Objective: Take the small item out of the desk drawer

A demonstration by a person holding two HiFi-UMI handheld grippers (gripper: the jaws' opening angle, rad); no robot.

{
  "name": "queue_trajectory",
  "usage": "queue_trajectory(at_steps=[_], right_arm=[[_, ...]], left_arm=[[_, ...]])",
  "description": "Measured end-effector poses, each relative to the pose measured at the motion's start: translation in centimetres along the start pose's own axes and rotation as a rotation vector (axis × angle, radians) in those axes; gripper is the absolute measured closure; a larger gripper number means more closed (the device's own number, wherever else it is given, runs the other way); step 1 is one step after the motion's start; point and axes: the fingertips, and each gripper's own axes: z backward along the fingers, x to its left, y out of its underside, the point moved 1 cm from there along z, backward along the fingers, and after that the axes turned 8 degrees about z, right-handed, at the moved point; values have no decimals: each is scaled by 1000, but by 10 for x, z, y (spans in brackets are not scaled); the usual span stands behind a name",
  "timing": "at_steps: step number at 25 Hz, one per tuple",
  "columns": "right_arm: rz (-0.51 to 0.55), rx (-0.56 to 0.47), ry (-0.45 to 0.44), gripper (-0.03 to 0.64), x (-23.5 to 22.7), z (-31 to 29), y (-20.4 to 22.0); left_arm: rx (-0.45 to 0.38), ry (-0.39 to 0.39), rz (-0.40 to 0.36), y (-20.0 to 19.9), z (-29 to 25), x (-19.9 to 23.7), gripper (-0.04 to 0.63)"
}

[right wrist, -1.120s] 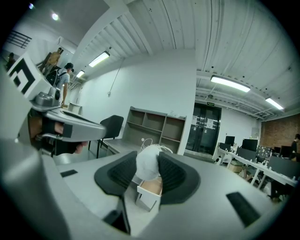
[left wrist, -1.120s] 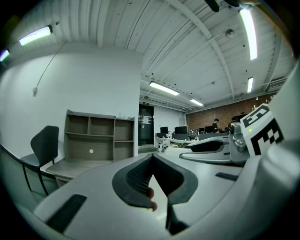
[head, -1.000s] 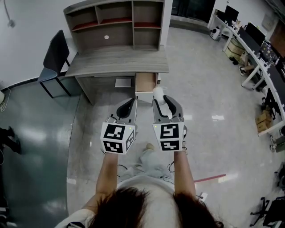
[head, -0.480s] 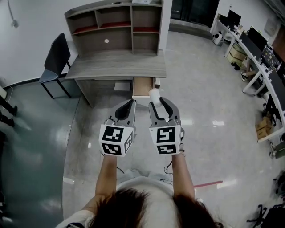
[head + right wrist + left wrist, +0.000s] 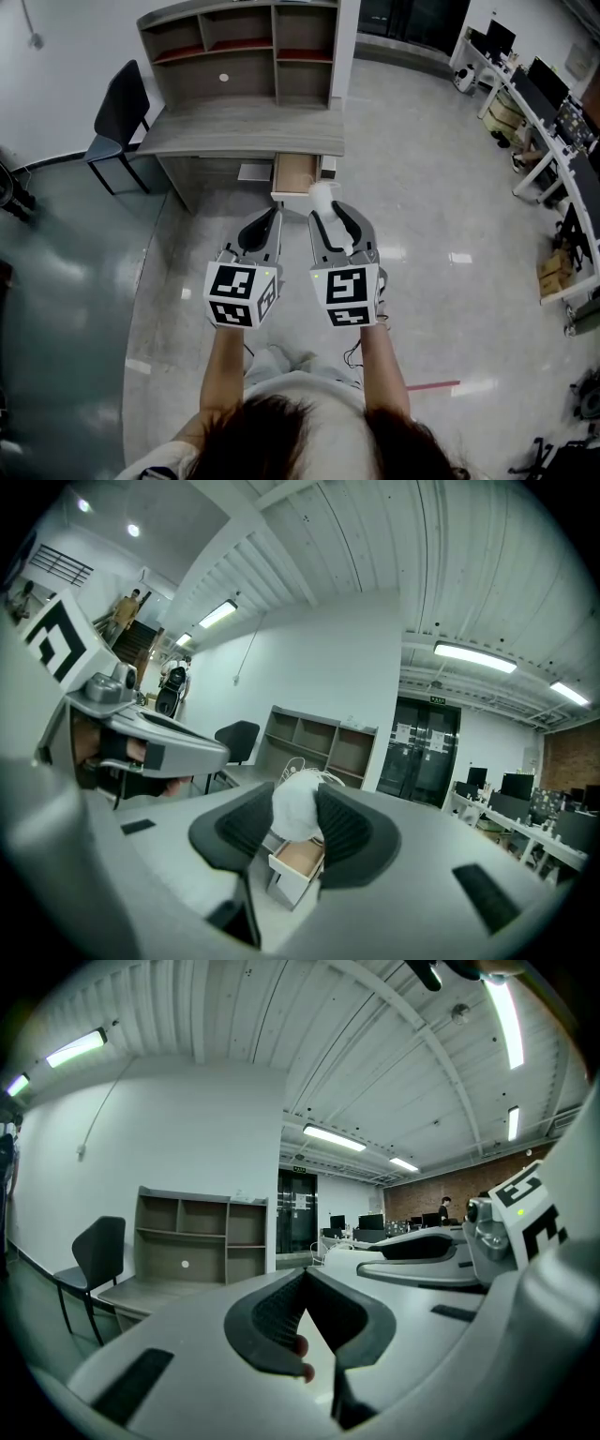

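A small white crumpled item (image 5: 295,810) sits pinched between the pads of my right gripper (image 5: 323,208), which is shut on it; the white item (image 5: 321,196) shows at the jaw tips in the head view. Beyond it the desk drawer (image 5: 294,175) stands pulled open under the grey desk (image 5: 242,127), its light wood inside (image 5: 302,857) showing. My left gripper (image 5: 268,220) hangs beside the right one with its jaws shut and nothing between them (image 5: 305,1283). Both grippers are held over the floor, short of the desk.
A shelf unit (image 5: 242,49) stands on the desk's back. A dark chair (image 5: 114,114) is at the desk's left end. Desks with monitors and boxes (image 5: 539,103) line the right wall. A red strip (image 5: 433,384) lies on the glossy floor near the person's feet.
Both grippers and the person have backed away from the desk, so the open drawer sits farther off. The right gripper keeps its hold on the white item.
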Motion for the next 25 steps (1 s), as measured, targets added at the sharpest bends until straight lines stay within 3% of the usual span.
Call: queue_trajectory(at_steps=[25], right_arm=[[-25, -37, -31, 457, -19, 34, 9]], left_arm=[[19, -55, -18, 6, 11, -32, 583]])
